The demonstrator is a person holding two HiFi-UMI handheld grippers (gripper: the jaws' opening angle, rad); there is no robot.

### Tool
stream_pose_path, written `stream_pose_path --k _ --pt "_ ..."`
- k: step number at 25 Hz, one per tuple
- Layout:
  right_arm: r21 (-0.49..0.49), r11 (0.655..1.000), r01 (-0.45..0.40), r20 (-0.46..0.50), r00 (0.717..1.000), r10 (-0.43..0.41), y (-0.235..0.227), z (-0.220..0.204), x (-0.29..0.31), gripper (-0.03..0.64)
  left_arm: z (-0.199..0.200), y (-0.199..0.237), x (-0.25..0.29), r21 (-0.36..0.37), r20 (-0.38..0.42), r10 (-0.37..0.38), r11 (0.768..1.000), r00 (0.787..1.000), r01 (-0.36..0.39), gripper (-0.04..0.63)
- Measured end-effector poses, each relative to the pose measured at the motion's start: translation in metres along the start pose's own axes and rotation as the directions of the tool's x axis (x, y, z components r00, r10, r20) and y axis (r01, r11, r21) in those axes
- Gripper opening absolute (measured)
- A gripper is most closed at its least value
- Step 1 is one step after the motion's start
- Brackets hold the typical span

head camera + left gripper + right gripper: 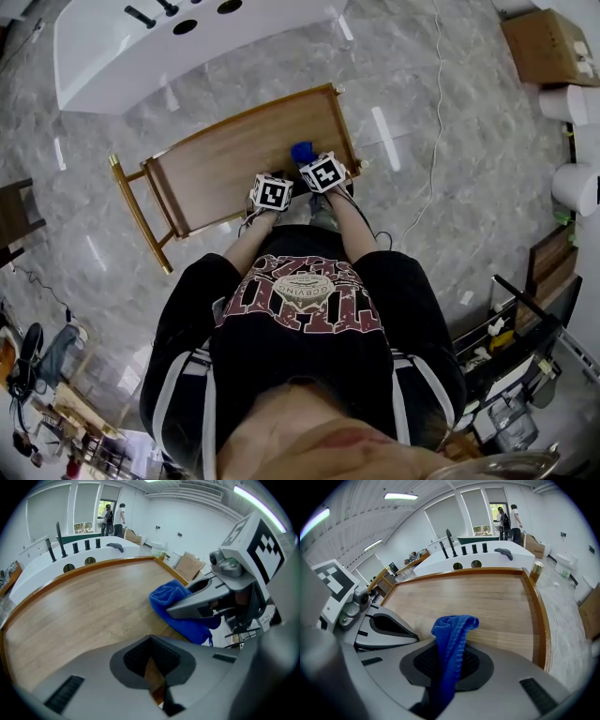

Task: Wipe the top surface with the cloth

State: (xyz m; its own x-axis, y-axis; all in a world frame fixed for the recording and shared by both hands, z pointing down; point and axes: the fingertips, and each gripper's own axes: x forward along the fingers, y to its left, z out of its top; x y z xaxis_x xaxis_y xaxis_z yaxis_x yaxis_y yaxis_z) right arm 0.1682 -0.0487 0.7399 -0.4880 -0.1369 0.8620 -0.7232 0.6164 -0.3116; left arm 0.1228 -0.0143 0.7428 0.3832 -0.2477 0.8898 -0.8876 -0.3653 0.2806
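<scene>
Two jaws of the right gripper (449, 670) are clamped on the blue cloth (451, 634), which stands bunched at the lower centre of the right gripper view, over the near edge of the wooden table top (487, 597). The left gripper (152, 667), just beside it, has its jaws drawn together on nothing. A white counter (187, 47) fills the head view's upper left.

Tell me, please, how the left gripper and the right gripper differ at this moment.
The right gripper is clamped on the blue cloth, while the left gripper has its jaws closed on nothing. In the head view, the right gripper reaches slightly farther over the wooden table top than the left gripper. Both are shut and sit side by side near the table's near edge.
</scene>
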Motion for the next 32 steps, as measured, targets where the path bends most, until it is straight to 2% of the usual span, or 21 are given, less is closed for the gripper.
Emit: stream_pose_path --k 9,20,32 --pt "0.014 0.998 0.056 0.009 0.998 -0.057 -0.025 -0.008 -0.013 0.067 0.004 -0.016 0.009 0.02 -0.006 -0.015 1.0 1.0 0.015 0.048" --pt "0.047 0.994 0.1 0.014 0.995 -0.101 -0.051 -0.016 -0.031 0.067 0.006 -0.019 0.005 0.032 -0.036 0.044 0.999 0.998 -0.043 0.048" --pt "0.058 0.979 0.197 -0.003 0.98 -0.198 -0.076 -0.027 -0.037 0.067 0.005 -0.018 0.013 0.035 -0.022 0.047 0.998 0.999 -0.046 0.049"
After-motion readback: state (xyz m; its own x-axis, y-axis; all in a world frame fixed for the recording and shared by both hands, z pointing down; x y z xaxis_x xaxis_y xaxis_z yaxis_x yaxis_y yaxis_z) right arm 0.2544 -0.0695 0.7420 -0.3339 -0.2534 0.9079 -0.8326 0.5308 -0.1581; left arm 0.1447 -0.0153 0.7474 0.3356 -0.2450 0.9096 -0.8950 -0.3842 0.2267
